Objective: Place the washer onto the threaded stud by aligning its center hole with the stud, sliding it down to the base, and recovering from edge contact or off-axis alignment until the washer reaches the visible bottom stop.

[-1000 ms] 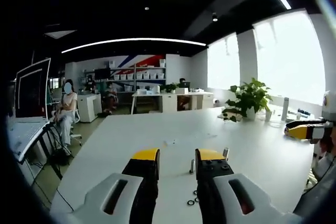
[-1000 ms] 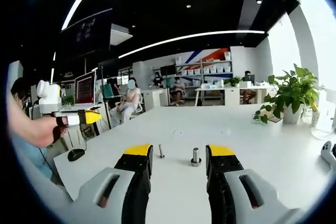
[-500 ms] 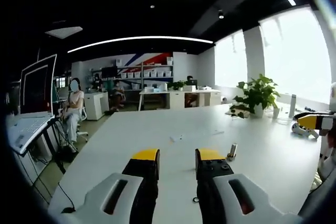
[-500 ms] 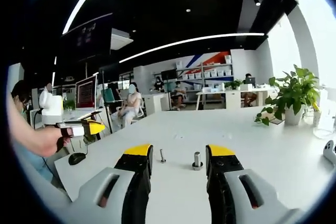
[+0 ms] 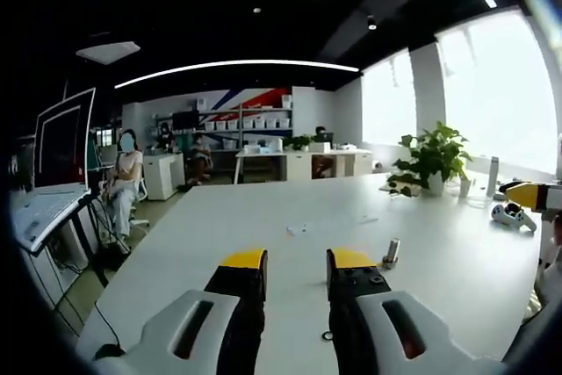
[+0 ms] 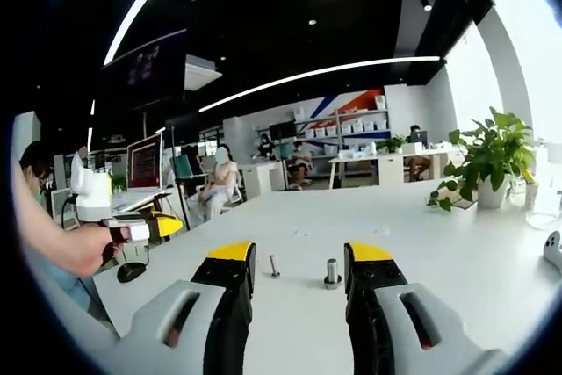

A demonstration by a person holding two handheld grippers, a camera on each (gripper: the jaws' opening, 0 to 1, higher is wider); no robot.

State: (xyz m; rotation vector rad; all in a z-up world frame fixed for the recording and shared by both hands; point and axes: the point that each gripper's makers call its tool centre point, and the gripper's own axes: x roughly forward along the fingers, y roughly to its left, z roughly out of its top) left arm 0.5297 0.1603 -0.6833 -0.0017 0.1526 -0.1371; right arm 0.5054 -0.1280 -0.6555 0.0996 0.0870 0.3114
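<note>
Both tongs gape empty above the surface (image 6: 439,243); nothing is gripped yet.

Your right tongs (image 6: 299,256) look straight at the threaded stud (image 6: 332,272), upright between its jaws and just beyond the tips, beside a thinner pin (image 6: 274,266). A washer (image 5: 327,335) lies flat by your left tongs (image 5: 297,261) (at the right jaw's inner edge), so your left hand seems nearer; the stud (image 5: 392,253) stands off to the right.
</note>
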